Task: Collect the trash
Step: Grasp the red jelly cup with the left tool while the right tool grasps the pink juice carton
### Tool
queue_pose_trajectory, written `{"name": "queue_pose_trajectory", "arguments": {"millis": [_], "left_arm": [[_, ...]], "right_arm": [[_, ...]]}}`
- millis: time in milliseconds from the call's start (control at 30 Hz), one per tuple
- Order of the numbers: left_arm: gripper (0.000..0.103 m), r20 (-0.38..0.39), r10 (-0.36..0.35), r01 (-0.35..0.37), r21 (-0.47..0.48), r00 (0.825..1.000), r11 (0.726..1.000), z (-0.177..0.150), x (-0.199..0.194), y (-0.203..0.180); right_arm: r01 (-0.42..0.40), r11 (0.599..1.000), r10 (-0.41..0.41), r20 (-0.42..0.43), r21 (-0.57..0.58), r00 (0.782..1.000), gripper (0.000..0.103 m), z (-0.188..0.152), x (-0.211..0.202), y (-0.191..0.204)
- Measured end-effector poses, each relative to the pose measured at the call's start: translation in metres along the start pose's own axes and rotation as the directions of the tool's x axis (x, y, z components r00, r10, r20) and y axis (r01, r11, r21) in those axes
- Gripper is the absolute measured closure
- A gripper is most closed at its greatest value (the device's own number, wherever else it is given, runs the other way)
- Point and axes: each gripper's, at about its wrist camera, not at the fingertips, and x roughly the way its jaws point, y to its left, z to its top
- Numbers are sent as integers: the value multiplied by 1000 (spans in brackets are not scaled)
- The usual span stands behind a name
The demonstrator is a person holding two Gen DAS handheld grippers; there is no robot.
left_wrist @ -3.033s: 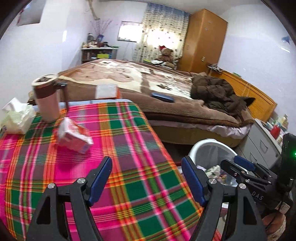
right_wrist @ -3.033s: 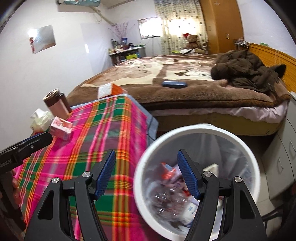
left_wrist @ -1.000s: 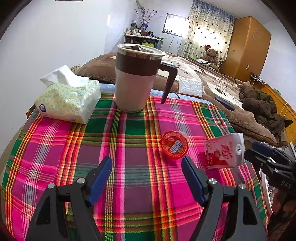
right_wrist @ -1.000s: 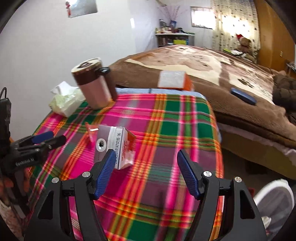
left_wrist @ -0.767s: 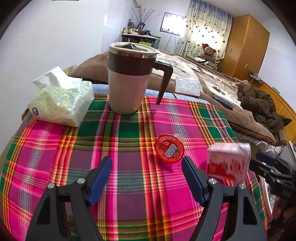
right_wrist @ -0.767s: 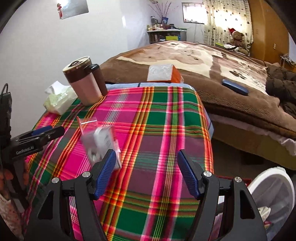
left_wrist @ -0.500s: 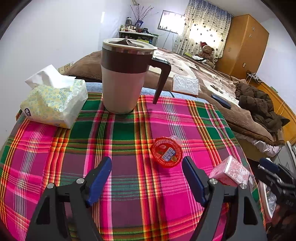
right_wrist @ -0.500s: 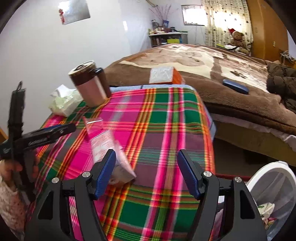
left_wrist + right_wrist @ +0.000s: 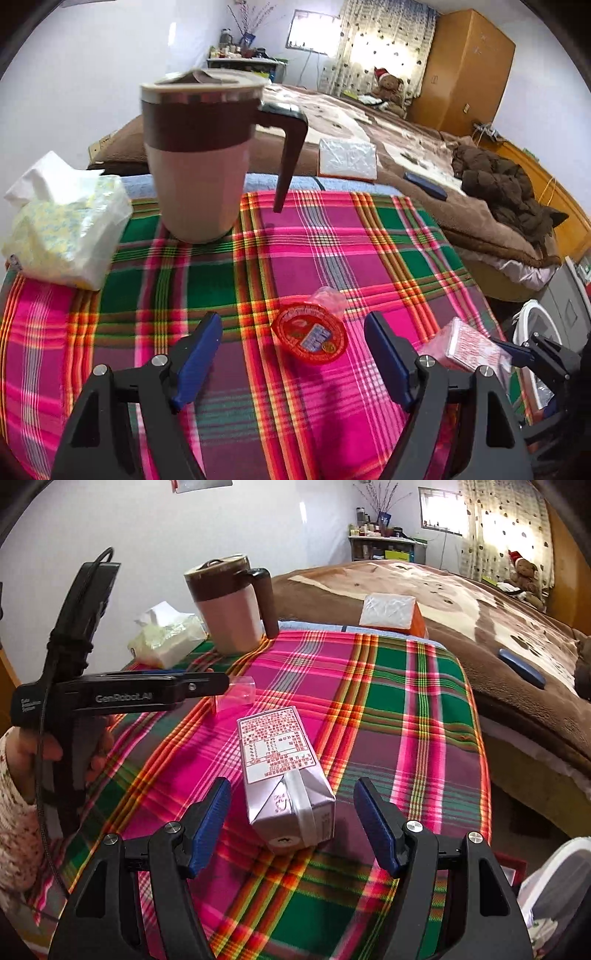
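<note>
A: The right gripper [image 9: 291, 823] is spread wide, its blue pads either side of the pink drink carton [image 9: 284, 775], touching neither face. The left gripper [image 9: 293, 360] is spread too, with the red jelly cup [image 9: 309, 336] lying between its fingers, not pinched.

B: How will the carton handle?

A: It lies on its side near the table's front edge, folded end towards the camera. I judge it light, likely emptied, so the thin card walls could buckle under a hard squeeze. Closing across the two long flat faces near the middle looks safest; the folded end is stiffer but narrower.

B: And the cup?

A: Small, shallow, with a printed foil lid and a bit of clear film [image 9: 328, 297] beside it. The rim is the firm part; the plastic may be slippery, so I'd take it across the rim.

B: What's underneath?

A: A plaid tablecloth [image 9: 369, 229], soft, apt to wrinkle if anything drags. Further back stand a brown-and-beige lidded mug [image 9: 201, 155] and a tissue pack [image 9: 62, 236]. The white bin [image 9: 557, 878] sits low beside the table's right edge. Beyond is a bed with a brown blanket [image 9: 461, 602], a wrapped box [image 9: 391, 613], a curtained window and a wooden wardrobe [image 9: 461, 66].
</note>
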Motion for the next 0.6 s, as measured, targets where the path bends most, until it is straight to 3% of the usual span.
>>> {"name": "queue_pose_trajectory", "arguments": {"millis": [33,100,367,600], "left_arm": [[22,-6,-2,2,4,1000,1000,1,4,0],[22,-20,-17,17,-2,1000,1000,3,11,1],[23,-48,-60,60,2,997,998,2,23,1],[58,-48,-36,37,11,998,999,1,25,0]], "right_arm": [[-1,1000,1,-4,3,1000,35,0,2,-1],[-12,1000,12,-14,12,1000,48,0,5,-3],[-45,999,45,-23,15,999,61,-3,7,-2],[-50,999,50,-11,9,999,63,-4,1,-1]]}}
